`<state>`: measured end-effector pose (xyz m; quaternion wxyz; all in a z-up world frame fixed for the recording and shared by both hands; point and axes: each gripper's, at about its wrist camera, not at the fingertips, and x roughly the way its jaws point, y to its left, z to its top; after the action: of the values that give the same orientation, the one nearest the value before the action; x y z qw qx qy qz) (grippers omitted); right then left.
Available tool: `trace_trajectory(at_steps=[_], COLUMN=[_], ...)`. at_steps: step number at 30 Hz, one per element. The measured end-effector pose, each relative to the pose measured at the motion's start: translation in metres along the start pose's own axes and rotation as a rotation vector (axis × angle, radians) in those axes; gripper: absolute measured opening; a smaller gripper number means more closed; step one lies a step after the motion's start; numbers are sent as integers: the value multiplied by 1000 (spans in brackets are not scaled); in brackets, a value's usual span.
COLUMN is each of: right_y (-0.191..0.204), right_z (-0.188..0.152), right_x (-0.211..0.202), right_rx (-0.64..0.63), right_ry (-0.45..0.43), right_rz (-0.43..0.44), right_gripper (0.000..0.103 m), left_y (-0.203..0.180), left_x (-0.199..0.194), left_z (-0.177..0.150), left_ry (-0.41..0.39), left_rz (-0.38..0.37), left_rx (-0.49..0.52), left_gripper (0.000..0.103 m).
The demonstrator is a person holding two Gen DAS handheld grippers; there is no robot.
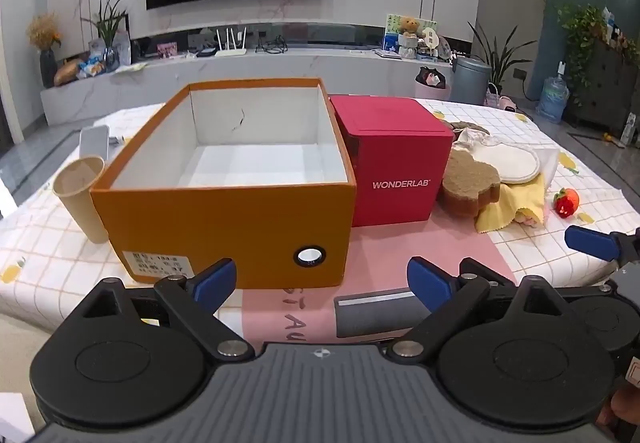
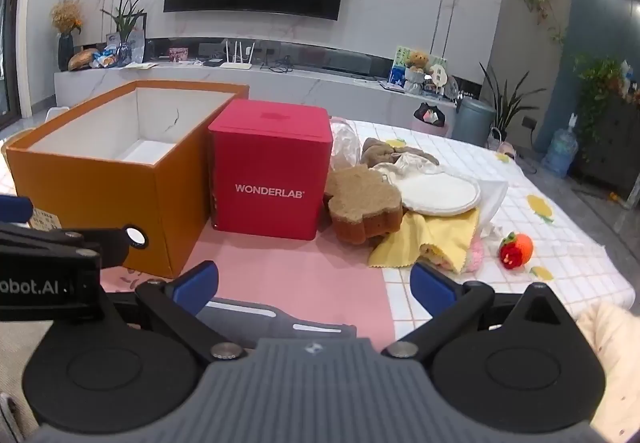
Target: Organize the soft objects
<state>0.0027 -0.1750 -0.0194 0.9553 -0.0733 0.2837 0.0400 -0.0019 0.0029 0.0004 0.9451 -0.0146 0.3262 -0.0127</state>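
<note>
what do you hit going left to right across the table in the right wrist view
orange box → red box → brown sponge → yellow cloth → strawberry toy

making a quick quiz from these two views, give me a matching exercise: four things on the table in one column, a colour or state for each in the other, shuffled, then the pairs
Things:
1. orange box
2. WONDERLAB box
3. strawberry toy
4. cloth under the sponge pile

Colours or states:
A. yellow, with a zigzag edge
B. closed, crimson
C. open on top, nothing seen inside
D. red, lying apart on the checked tablecloth

Pairs: 1-C, 2-B, 3-D, 4-A
</note>
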Motion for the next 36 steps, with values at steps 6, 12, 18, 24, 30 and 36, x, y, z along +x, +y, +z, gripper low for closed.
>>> trace_trajectory(at_steps=[6,12,18,24,30,36], right_y=[3,3,4,4,7,8], right_z=[4,3,2,2,2,3], right_x=[-3,-3,-3,-3,-4,-4], right_rx=[-17,-26,-33,-36,-58,-73], right_ry=[0,1,0,-2,-11,-18], right_rz=[-10,-16,-19,-22,-38,-43], right_gripper=[100,100,100,100,100,100], left_y=[0,-1,0,-1,-2,-3], left_x=[1,3,3,3,1,1], left_z=[-2,-3,-3,-3,-4,-4], left_ry=[3,12,12,13,-4,-9], left_rz=[6,11,11,13,27,29], left_rx=[-1,0,1,-2,8,15], left_gripper=[103,103,103,103,103,103])
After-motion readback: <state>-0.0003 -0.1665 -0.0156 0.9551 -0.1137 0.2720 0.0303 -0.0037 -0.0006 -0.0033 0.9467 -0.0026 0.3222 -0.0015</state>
